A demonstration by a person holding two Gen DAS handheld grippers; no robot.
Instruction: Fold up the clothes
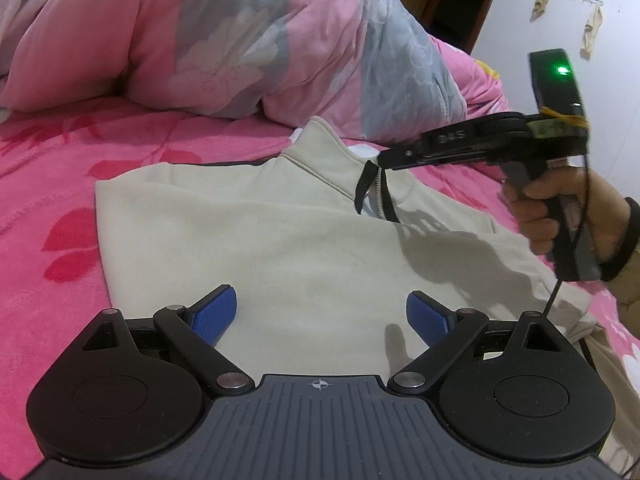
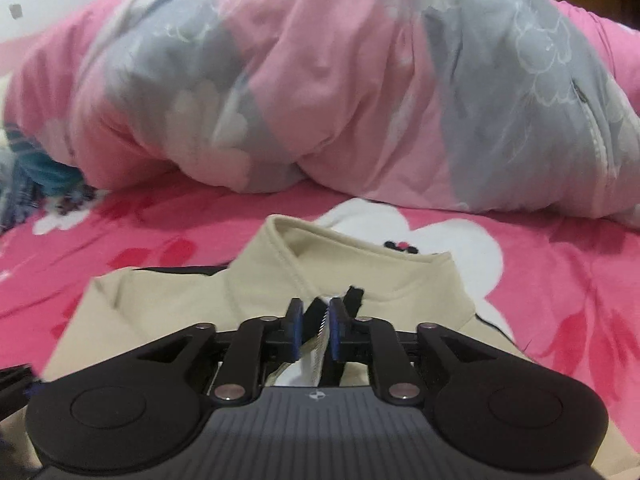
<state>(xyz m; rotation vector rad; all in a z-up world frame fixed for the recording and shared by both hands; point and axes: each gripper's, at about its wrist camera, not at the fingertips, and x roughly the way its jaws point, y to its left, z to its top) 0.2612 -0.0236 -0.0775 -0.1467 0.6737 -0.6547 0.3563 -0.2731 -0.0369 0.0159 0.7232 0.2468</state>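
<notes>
One beige sweatshirt (image 1: 280, 240); two claws: left claw (image 1: 320, 316) apart, right claw (image 2: 316, 328) clamping its zipper (image 2: 322, 336).

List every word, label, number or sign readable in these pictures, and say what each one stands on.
"D S", with a blurred mark between: raised letters on the side of the right tool; uncertain.
Crosshair sign, no words: on the left tool body.
No readable text on the beige top or the bedding.

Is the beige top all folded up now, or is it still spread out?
Partly folded. The beige top lies flat on the pink bed, one side already turned in with a straight edge, but the body is still long, collar showing.
</notes>
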